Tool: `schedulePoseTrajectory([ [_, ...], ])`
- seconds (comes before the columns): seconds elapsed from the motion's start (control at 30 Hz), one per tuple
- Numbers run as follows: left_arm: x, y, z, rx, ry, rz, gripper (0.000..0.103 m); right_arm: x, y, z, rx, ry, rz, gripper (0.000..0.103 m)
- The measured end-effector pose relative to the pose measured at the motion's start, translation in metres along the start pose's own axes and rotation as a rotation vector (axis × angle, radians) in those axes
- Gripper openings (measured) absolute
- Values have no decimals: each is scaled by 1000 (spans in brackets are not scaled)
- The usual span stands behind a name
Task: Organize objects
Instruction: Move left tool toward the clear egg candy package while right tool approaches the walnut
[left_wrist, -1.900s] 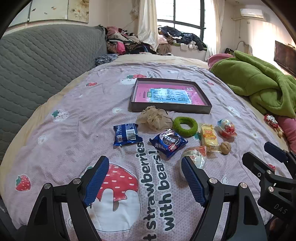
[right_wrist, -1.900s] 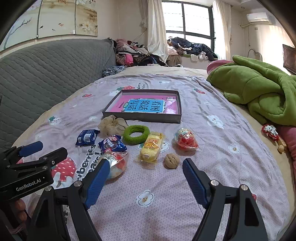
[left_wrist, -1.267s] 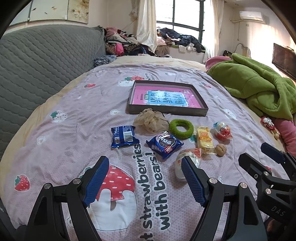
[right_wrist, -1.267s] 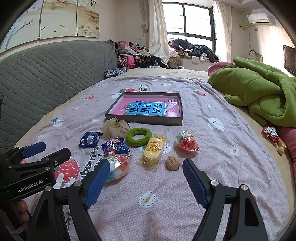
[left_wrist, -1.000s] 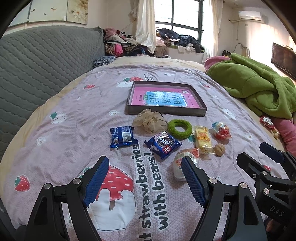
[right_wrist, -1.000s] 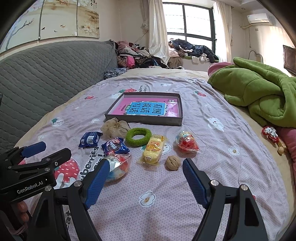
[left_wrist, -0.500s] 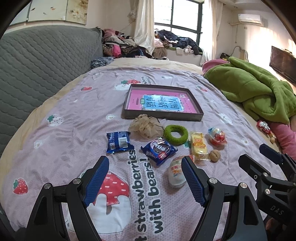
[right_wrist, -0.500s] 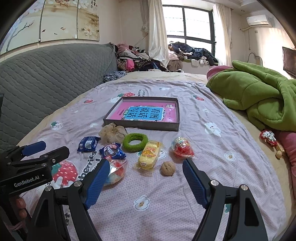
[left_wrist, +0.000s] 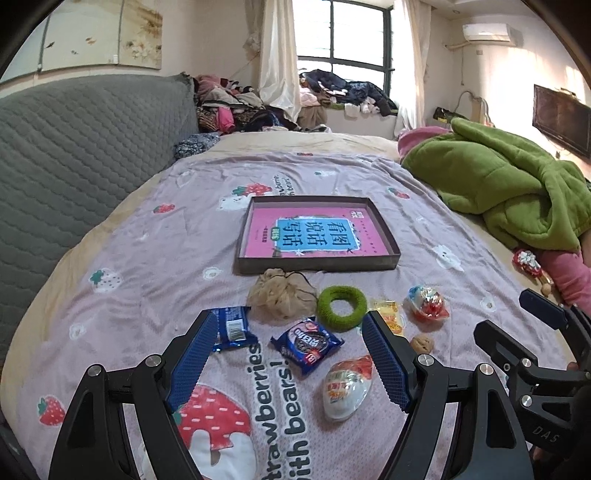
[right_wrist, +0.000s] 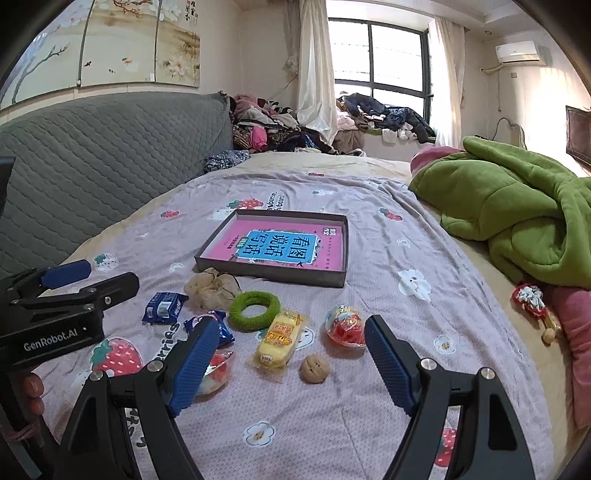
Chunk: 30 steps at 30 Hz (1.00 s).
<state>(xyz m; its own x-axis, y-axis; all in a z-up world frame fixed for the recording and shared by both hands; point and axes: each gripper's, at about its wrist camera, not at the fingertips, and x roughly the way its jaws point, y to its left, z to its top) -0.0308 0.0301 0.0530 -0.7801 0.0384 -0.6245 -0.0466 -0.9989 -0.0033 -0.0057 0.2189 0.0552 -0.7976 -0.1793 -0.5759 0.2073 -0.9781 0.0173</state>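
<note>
A dark shallow box (left_wrist: 317, 264) (right_wrist: 271, 275) with a pink and blue book inside lies on the purple bedspread. In front of it lie a beige scrunchie (left_wrist: 282, 295), a green ring (left_wrist: 341, 306) (right_wrist: 255, 304), two blue snack packets (left_wrist: 232, 328) (left_wrist: 306, 343), a yellow packet (right_wrist: 280, 338), a walnut (right_wrist: 314, 369) and two foil eggs (left_wrist: 345, 387) (right_wrist: 345, 326). My left gripper (left_wrist: 288, 363) is open and empty above the near packets. My right gripper (right_wrist: 286, 365) is open and empty above the yellow packet and walnut.
A green blanket (left_wrist: 509, 188) is heaped at the right of the bed. A small red toy (right_wrist: 532, 301) lies by a pink cloth at the right edge. A grey quilted headboard (right_wrist: 92, 166) runs along the left. Clothes pile under the window.
Both grippers have drawn back and risen a little, so the objects look smaller and farther. Both stay open and empty. Nothing on the bed has moved.
</note>
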Motion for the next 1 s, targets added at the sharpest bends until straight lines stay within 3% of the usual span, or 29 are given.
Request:
schedulePoseTrajectory([
  [0.57,52,-36,-47,97,114,-40,81,50,-31,-34,31,114,-14,80],
  [1.0,71,-37,-71,85,172,-92,81,83,-32,-56,10,195,1,80],
])
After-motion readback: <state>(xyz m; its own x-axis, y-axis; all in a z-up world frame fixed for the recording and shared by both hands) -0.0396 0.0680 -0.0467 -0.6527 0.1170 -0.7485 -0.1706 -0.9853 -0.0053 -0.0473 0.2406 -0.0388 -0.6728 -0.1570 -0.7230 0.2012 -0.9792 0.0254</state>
